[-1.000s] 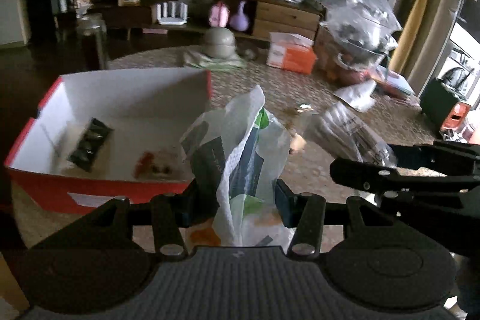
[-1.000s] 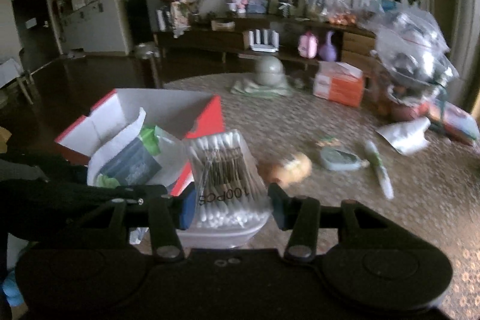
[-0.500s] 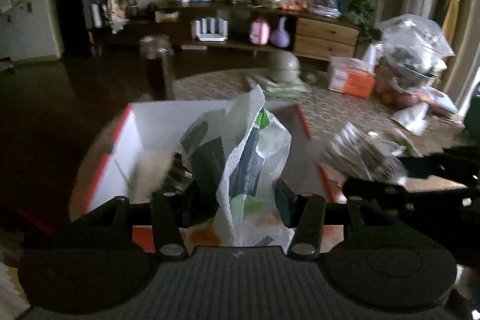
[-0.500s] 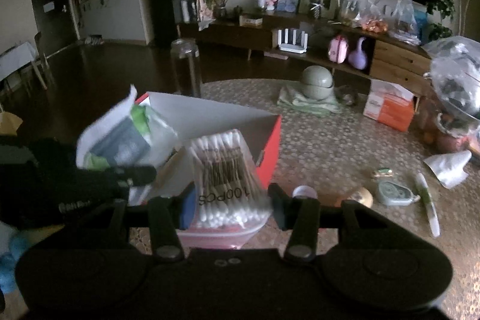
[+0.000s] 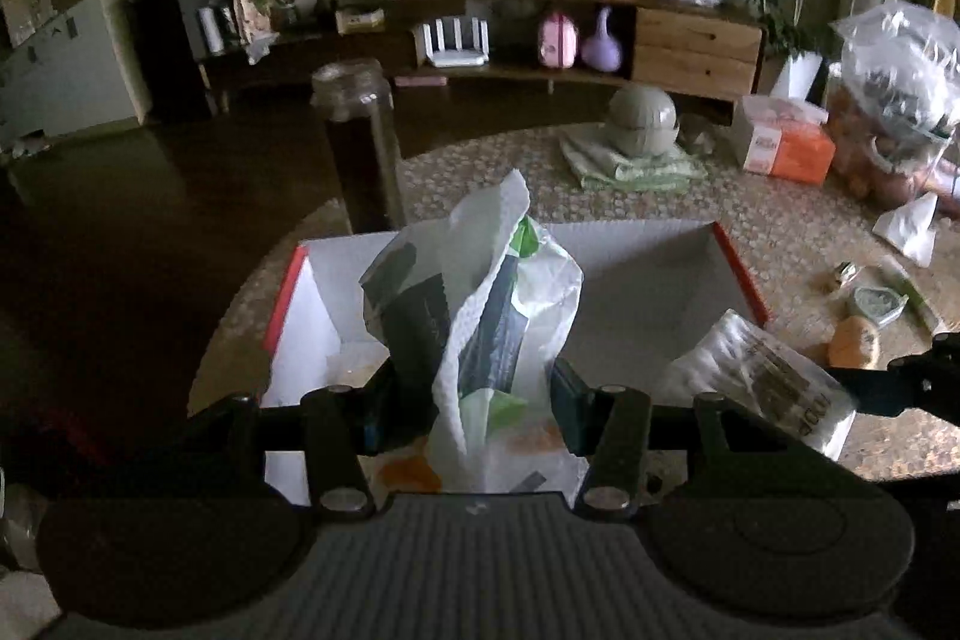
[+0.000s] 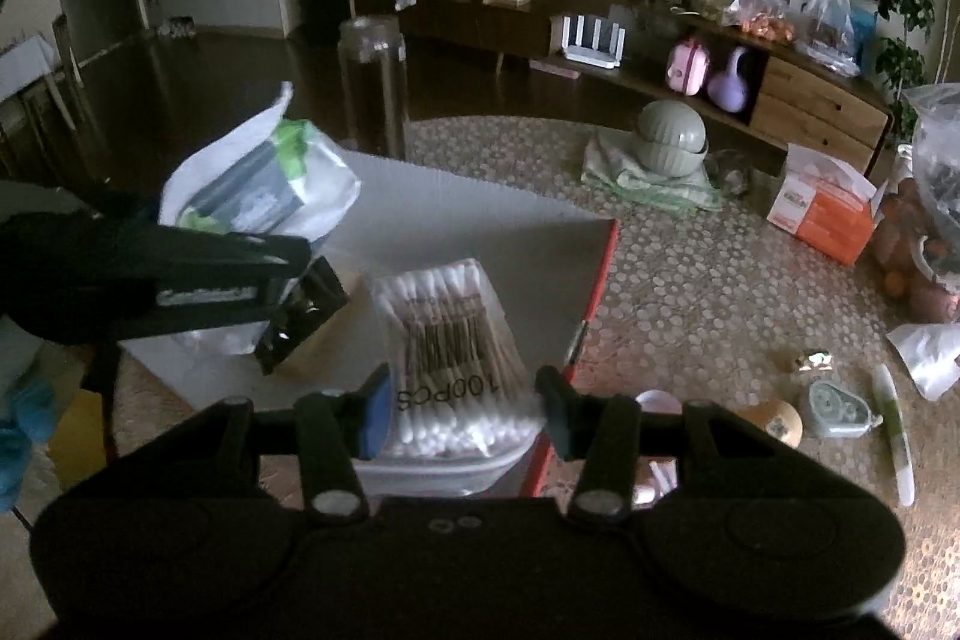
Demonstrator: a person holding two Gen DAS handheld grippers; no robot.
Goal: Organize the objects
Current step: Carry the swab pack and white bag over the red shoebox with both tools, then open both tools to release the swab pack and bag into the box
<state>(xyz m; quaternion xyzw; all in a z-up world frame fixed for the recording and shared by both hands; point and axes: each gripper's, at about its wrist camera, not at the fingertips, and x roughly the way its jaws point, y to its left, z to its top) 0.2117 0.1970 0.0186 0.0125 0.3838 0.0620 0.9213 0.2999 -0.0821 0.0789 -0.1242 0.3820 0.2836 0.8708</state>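
- While both loads hang over the box (image 5: 648, 268), the step in hand is delivery; next, each needs lowering and release inside its white walls.
- Left gripper (image 5: 474, 400): jaws pinching a crumpled bag (image 5: 480, 292), pitched steeply down over the box's left half.
- Right gripper (image 6: 459, 406): jaws pinching a swab pack (image 6: 453, 340), angled down above the red right rim.
- Loose items lie on the table (image 6: 690, 292).

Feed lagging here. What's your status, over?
Left gripper shut on wipes pack. Right gripper shut on cotton swabs. Both above red box. Nothing blocking.
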